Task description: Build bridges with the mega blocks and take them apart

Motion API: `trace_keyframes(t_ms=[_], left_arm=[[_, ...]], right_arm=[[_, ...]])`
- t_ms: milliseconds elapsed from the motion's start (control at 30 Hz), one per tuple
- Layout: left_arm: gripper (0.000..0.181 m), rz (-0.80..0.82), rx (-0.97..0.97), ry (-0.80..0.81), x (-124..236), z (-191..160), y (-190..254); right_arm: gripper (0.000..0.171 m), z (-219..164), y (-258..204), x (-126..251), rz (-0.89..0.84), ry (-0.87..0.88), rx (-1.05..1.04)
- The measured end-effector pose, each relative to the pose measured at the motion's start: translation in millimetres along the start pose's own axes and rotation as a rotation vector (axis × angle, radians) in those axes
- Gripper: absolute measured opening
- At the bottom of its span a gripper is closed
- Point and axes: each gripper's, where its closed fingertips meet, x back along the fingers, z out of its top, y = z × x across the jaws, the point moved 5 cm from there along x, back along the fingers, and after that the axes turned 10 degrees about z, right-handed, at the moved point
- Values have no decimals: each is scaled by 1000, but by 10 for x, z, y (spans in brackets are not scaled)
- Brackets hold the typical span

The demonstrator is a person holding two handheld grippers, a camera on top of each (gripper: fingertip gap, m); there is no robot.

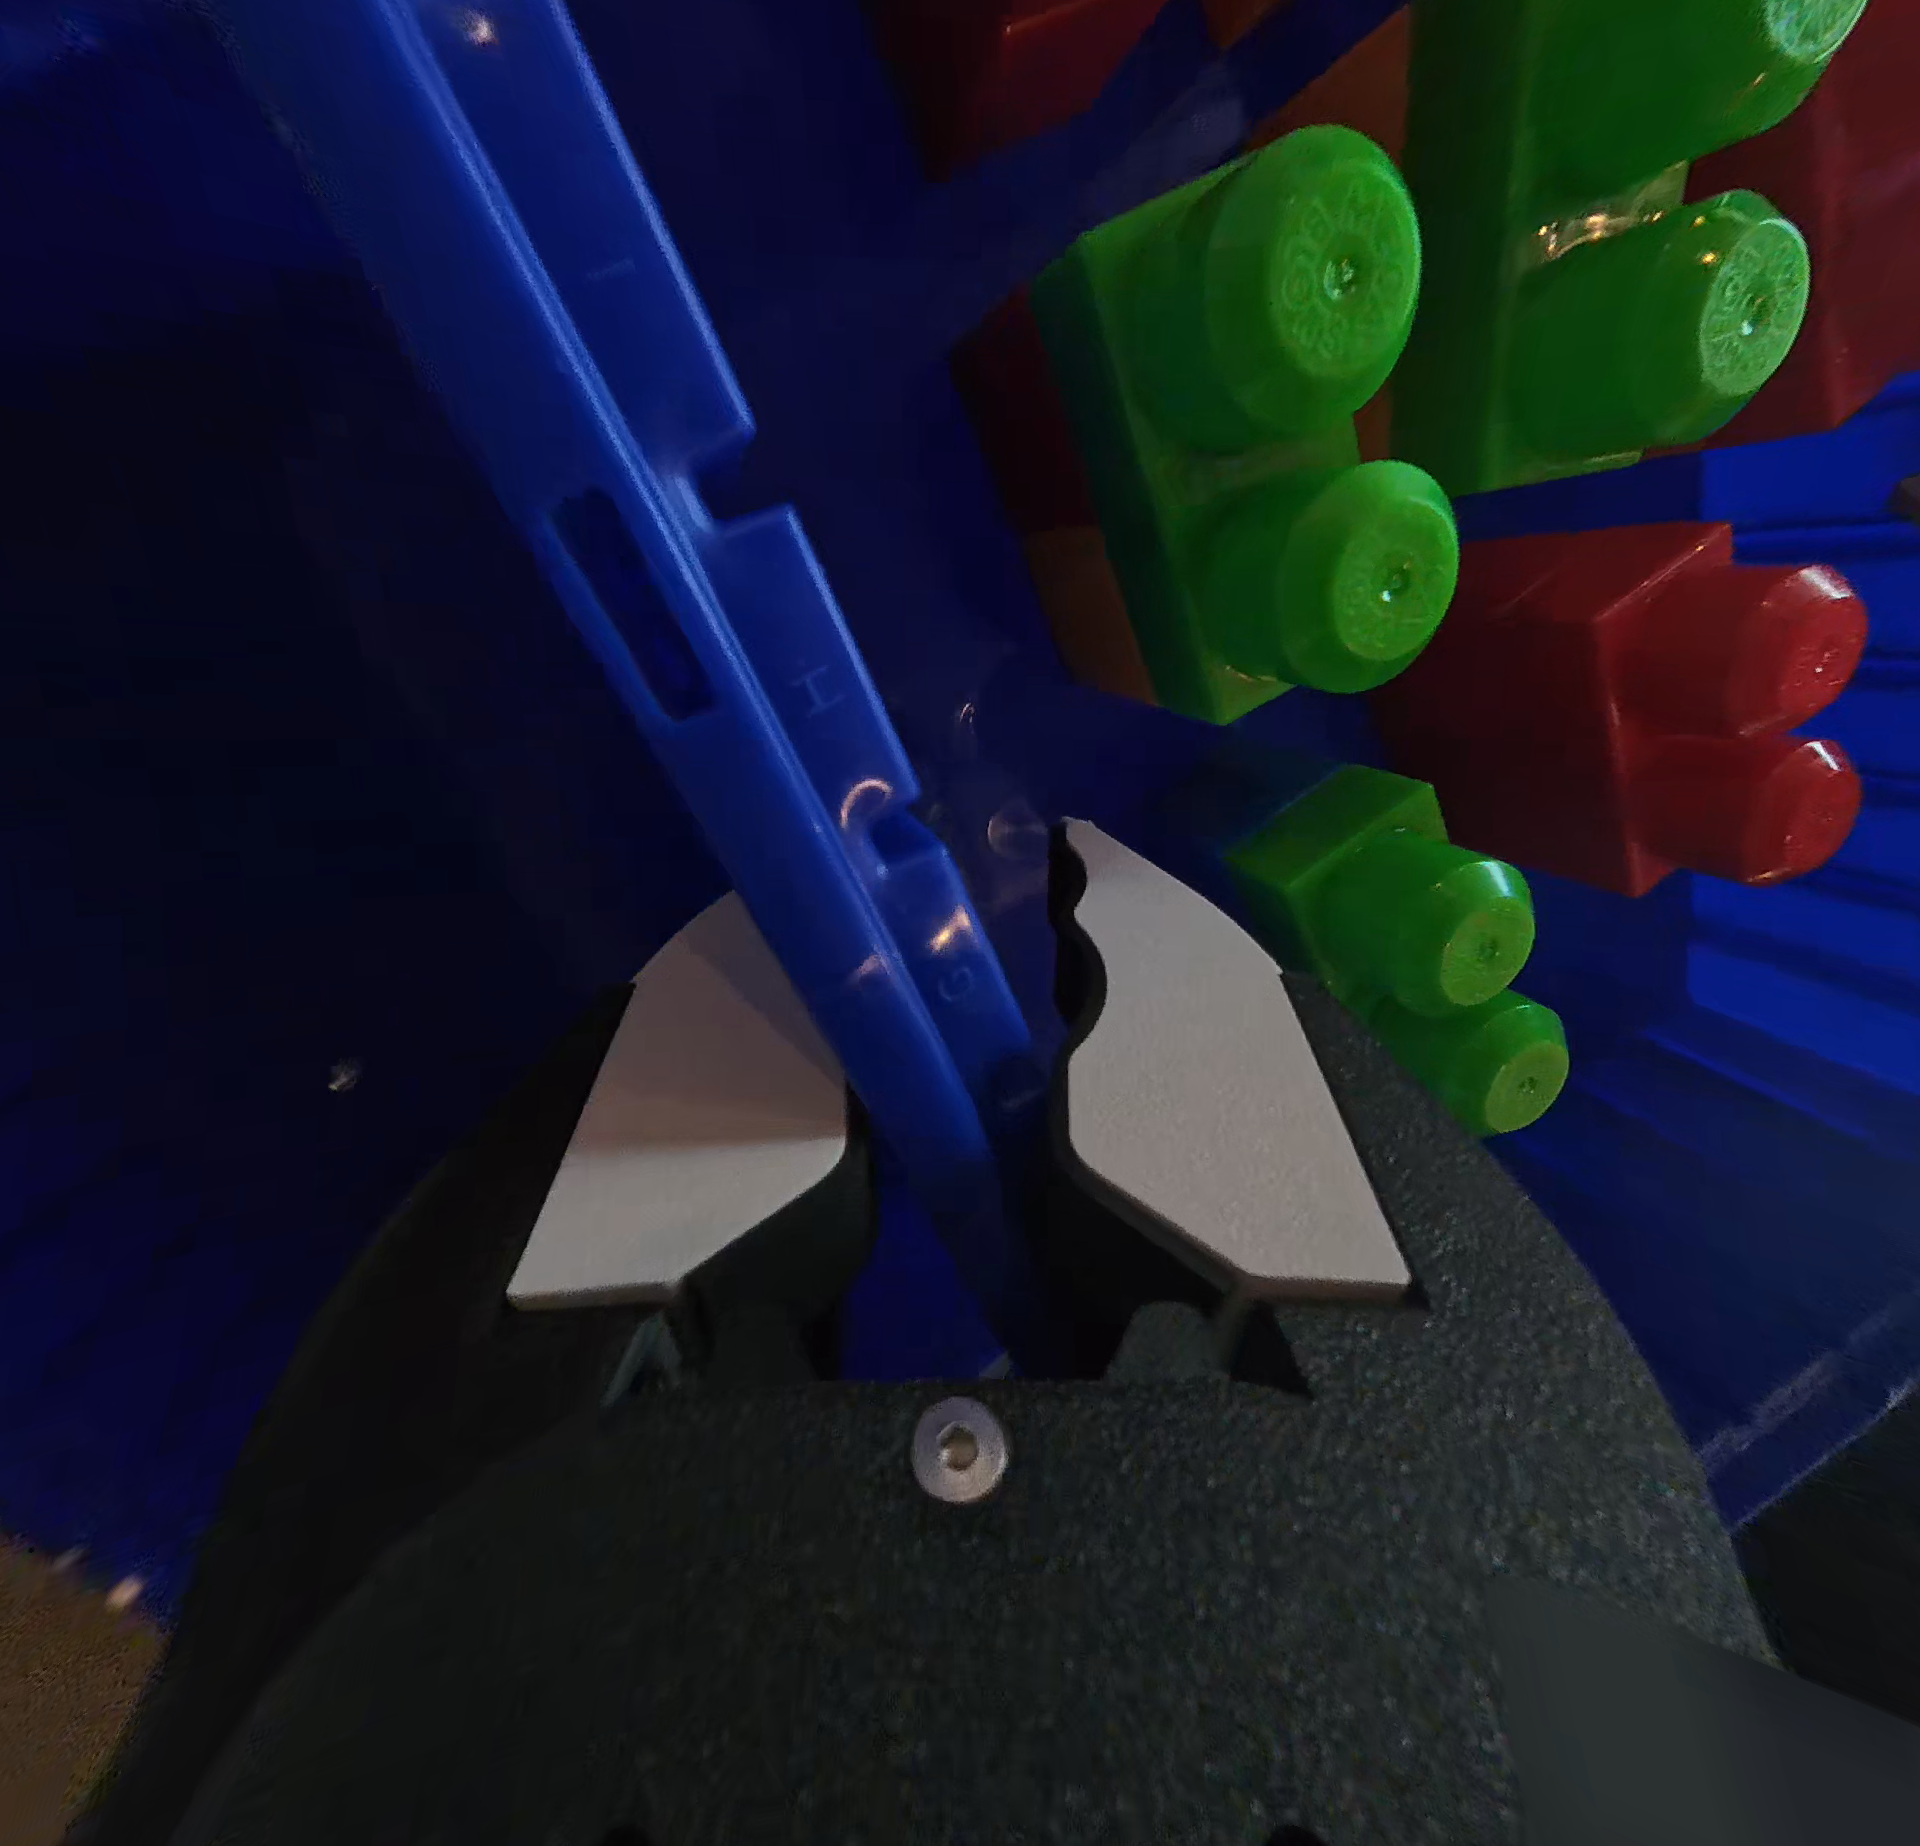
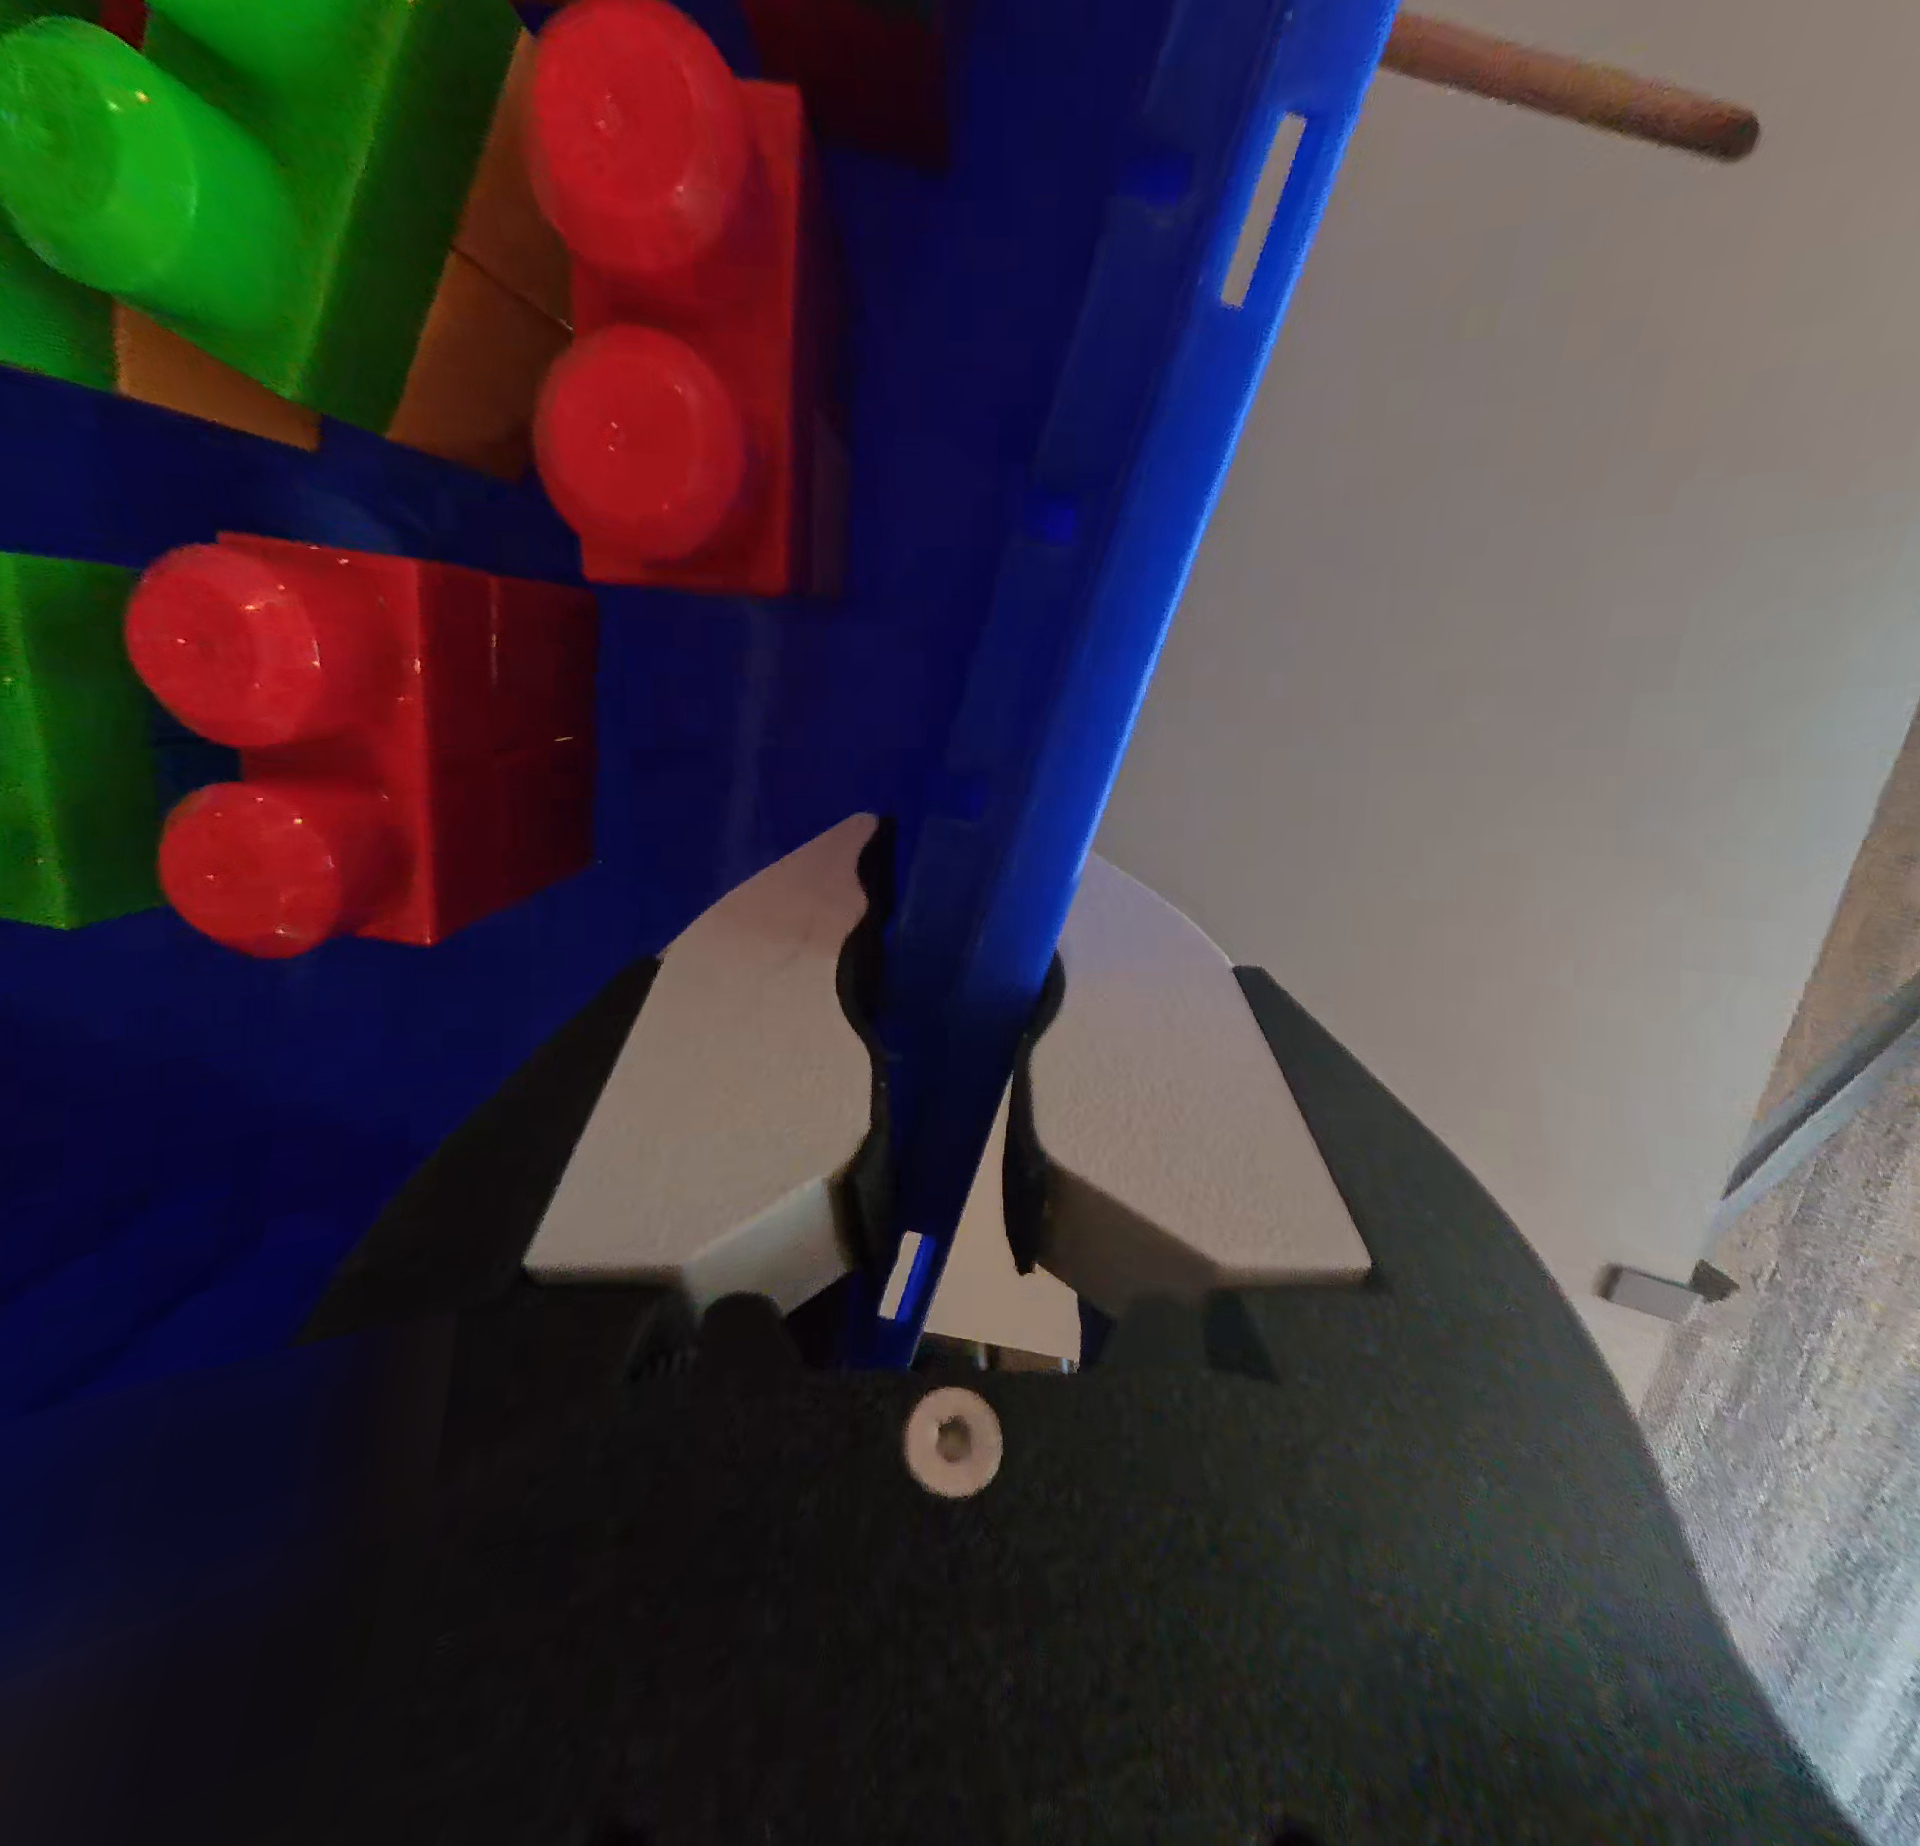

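Pale wall (image 2: 1507, 653) stood behind the blue bin (image 2: 1174, 362). Your left gripper (image 1: 997, 975) and right gripper (image 2: 961, 975) each clamped a bin rim, rims running lengthwise through the jaws; blocks (image 1: 1299, 425) lay inside, between them.

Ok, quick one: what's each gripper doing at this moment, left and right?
Left gripper: closed on the blue bin rim, blocks inside beside it.
Right gripper: closed on the blue bin rim too, fingers on both sides of the wall.
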Motion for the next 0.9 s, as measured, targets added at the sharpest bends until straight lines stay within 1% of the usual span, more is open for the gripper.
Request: trace_keyframes(t_ms=[200, 400, 533, 667, 900], left_arm=[[34, 68, 26, -1, 655, -323, -954], [33, 109, 107, -4, 1134, -846, -2085], [33, 115, 164, -35, 1363, -1296, -2787], [32, 164, 209, -49, 1562, -1677, -3420], [31, 230, 238, -81, 1667, -2190, -4310]], right_arm=[[19, 412, -1058, -155, 84, 28, 35], [18, 790, -2285, -472, 174, 69, 95], [19, 932, -3080, -732, 234, 55, 134], [19, 1029, -3769, -1054, 302, 62, 152], [19, 1087, -4662, -1651, 383, 65, 158]])
